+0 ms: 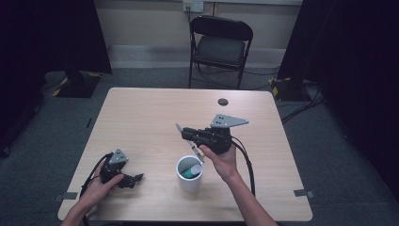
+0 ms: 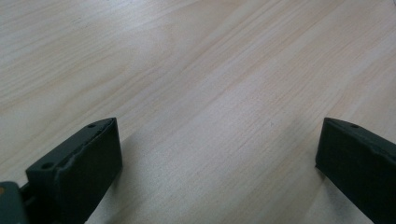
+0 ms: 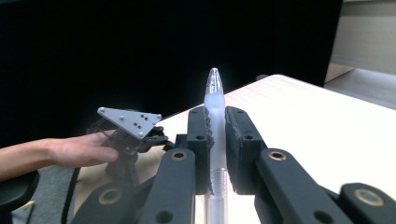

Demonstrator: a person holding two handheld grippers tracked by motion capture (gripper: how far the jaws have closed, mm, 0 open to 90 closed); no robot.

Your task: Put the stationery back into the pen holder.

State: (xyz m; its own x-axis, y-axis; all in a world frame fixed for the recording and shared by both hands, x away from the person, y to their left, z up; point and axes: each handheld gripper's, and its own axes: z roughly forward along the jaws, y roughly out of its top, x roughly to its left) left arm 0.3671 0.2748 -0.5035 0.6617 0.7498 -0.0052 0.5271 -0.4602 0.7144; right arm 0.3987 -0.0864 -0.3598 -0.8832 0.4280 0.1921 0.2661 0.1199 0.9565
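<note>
My right gripper [image 1: 187, 133] hovers over the middle of the wooden table [image 1: 150, 108], pointing left, shut on a translucent white pen [image 1: 179, 127]. In the right gripper view the pen [image 3: 214, 98] stands between the pads [image 3: 200, 135] with its clear tip sticking out past them. A white cup [image 1: 189, 184] stands just below that hand, with a teal and white item [image 1: 191, 170] inside. My left gripper [image 1: 132, 180] rests low at the table's front left, open. Bare wood lies between the two wide jaws of the left gripper [image 2: 217, 154].
A black folding chair [image 1: 221, 44] stands beyond the table's far edge. A small dark round disc [image 1: 223, 101] sits near the far edge. Black curtains hang on both sides. The other hand and its gripper [image 3: 128, 133] appear in the right gripper view.
</note>
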